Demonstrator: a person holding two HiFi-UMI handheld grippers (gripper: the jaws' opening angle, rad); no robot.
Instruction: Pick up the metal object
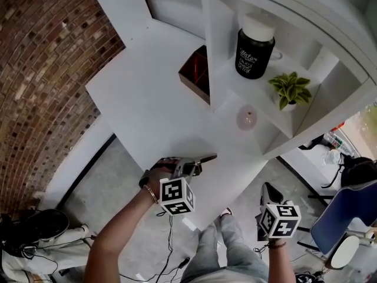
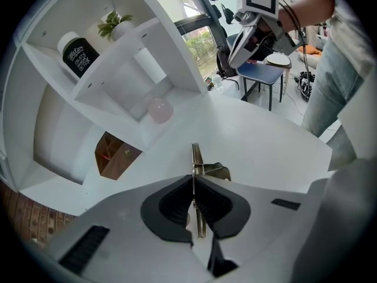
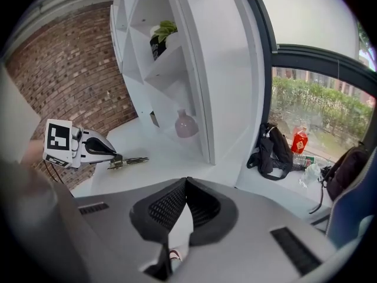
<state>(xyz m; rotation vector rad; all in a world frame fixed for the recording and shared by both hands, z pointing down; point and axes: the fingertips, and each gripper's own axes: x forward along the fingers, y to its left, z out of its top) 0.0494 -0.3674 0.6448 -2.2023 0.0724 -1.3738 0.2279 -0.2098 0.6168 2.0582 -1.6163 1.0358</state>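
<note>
Between the jaws of the left gripper (image 2: 194, 184), the thin metal object (image 2: 196, 158) is sitting pinched edge-on, jutting out over the white table (image 2: 265, 140). The right gripper (image 3: 185, 184) is hanging off the table's edge, jaws together on nothing. The grasp seems made; next is calling for a steady lift.

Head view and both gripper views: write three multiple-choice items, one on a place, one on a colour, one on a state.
1. Where is the metal object?
A. on a shelf
B. clamped in the left gripper
C. inside a box

2. The lid of the black jar is:
A. red
B. green
C. white

3. The right gripper is:
A. shut and empty
B. wide open
C. shut on a plant

Answers: B, the left gripper view shows its jaws closed on the metal. C, the head view shows a white cap. A, its pads meet with nothing between them.
</note>
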